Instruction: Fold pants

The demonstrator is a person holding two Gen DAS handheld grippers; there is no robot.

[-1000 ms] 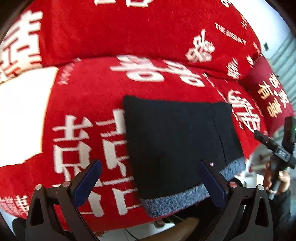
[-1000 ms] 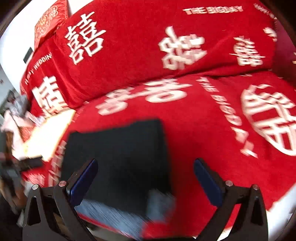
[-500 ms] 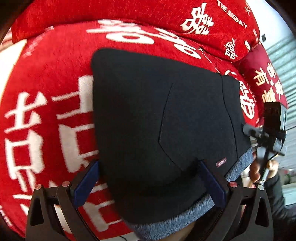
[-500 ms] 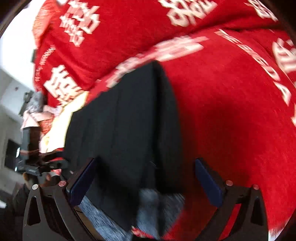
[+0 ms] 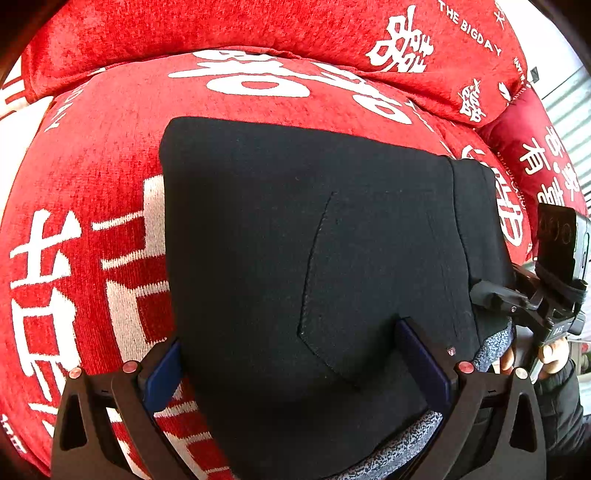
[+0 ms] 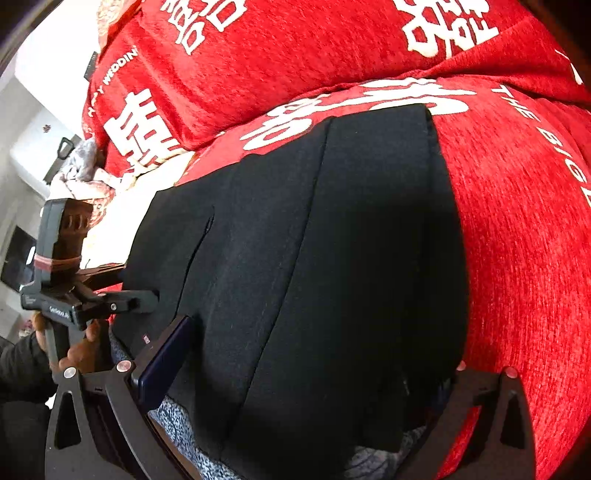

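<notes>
The black pants [image 5: 314,258] lie folded into a compact rectangle on the red sofa cover [image 5: 92,177], grey waistband [image 5: 402,448] at the near edge, hanging just over the front of the seat. I read this as the closing part of a fold: the leg length already looks doubled over the seat of the pants, and both tools sit at the waistband end.

My left hand-held gripper [image 5: 295,369] has its jaws apart, straddling the near left portion of the cloth. My right hand-held gripper [image 6: 295,376] is also spread wide, over the right edge; its right finger is hidden behind the fabric, so I cannot tell whether it touches.

Next, I judge, I should either pinch both near corners and carry them toward the backrest cushion [image 5: 258,26] for one more fold, or simply withdraw.
</notes>
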